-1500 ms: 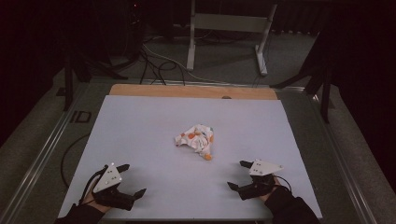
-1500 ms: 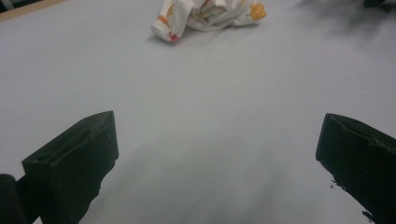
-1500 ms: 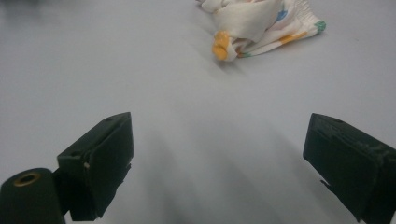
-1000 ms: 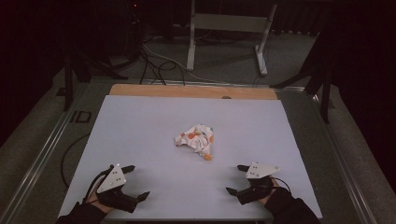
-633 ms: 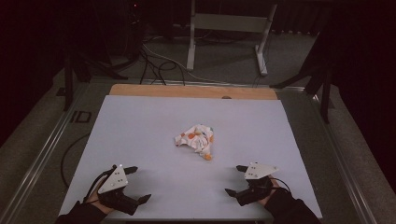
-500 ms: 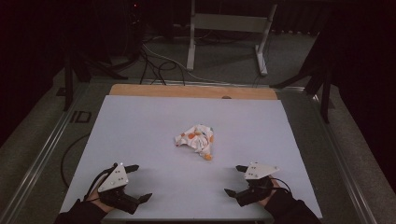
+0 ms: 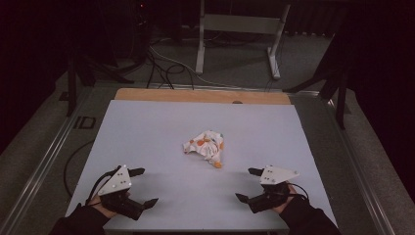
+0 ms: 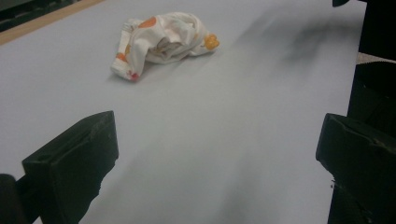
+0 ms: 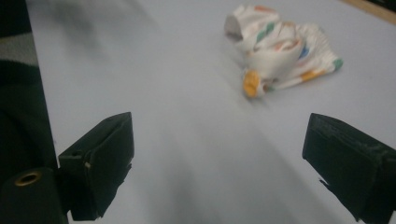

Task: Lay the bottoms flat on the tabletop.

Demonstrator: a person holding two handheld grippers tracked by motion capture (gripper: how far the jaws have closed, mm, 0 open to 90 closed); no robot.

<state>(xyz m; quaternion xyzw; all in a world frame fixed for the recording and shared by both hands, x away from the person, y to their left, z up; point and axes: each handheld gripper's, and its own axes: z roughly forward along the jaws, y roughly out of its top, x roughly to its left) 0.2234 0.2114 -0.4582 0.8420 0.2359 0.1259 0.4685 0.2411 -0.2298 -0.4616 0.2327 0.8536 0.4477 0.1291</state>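
Note:
A crumpled white cloth [image 7: 206, 146] with orange and coloured spots lies bunched near the middle of the pale grey table [image 7: 147, 127]. In the left gripper view the cloth [image 8: 161, 39] sits far ahead, beyond the two black jaws. In the right gripper view the cloth [image 9: 282, 46] lies ahead and to the right. My left gripper [image 7: 143, 187] rests near the front left edge, open, nothing between its jaws. My right gripper [image 7: 248, 185] hovers near the front right edge, open and empty too. Both grippers are well short of the cloth.
A wooden strip [image 7: 200, 95] runs along the table's far edge. Beyond it stand a metal frame [image 7: 240, 29] and loose cables [image 7: 166, 66] on the dark floor. Metal rails [image 7: 44, 156] flank the table on both sides.
Both grippers have drifted slightly back toward the front edge of the table. The cloth has not moved.

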